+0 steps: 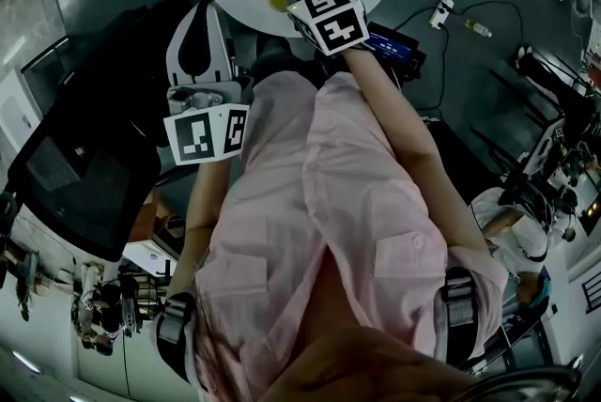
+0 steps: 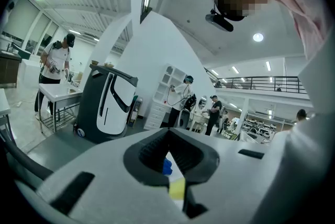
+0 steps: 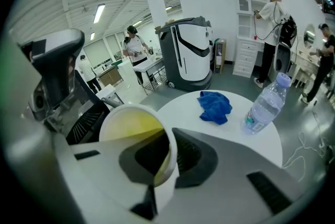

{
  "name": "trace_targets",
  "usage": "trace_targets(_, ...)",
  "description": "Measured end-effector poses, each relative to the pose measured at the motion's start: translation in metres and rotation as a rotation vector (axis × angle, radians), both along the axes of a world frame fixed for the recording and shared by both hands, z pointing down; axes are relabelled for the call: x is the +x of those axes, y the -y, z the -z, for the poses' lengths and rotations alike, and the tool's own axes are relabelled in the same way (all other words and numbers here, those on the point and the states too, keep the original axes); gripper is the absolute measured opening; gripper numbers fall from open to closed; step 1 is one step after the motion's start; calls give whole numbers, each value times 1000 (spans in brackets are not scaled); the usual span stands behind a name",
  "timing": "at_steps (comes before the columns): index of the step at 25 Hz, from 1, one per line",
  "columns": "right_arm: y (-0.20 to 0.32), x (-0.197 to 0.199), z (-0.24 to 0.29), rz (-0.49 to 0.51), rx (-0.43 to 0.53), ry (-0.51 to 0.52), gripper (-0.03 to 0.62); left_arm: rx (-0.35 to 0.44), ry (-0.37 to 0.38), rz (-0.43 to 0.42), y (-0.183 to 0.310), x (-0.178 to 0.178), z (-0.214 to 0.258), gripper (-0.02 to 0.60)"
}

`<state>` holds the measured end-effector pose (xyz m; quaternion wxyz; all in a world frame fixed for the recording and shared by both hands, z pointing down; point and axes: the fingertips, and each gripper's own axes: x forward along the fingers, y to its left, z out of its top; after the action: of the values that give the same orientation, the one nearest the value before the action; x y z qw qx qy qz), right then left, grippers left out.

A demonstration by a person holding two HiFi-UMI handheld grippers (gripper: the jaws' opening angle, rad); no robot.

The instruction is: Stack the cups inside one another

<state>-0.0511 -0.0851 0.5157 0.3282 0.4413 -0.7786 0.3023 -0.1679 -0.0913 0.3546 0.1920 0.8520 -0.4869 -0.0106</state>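
Cup [image 3: 125,127] is pinched by its rim between the jaws of the right gripper [image 3: 168,138]. The left gripper [image 2: 168,133] has its jaws together, empty.

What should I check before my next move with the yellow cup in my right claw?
1. Right claw grip on the cup: ok, shut on its wall.
2. Cup upright: not ok, it is tipped sideways.
3. Second cup to stack into: cannot tell, none in view.
4. Left claw free: ok, shut and empty.
5. Room on the table: ok, the cloth and bottle sit apart from the cup.
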Motion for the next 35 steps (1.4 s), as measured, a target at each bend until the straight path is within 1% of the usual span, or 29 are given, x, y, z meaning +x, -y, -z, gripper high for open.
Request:
trace_targets(12,-5,-10,-34,47,-83,-40,37,4,-1,9,2,-3,-2,15)
trace_targets(20,-9,-12,-45,69,-108,-64,37,5,-7,15,-2,-5,3,15)
trace_targets(25,-8,-12,-48,126,-105,-118,37,5,-5,33,0,-10,5,15)
trace_targets(35,-9,-10,-56,135,-140,-164,37,-2,2,47,2,-19,4,15)
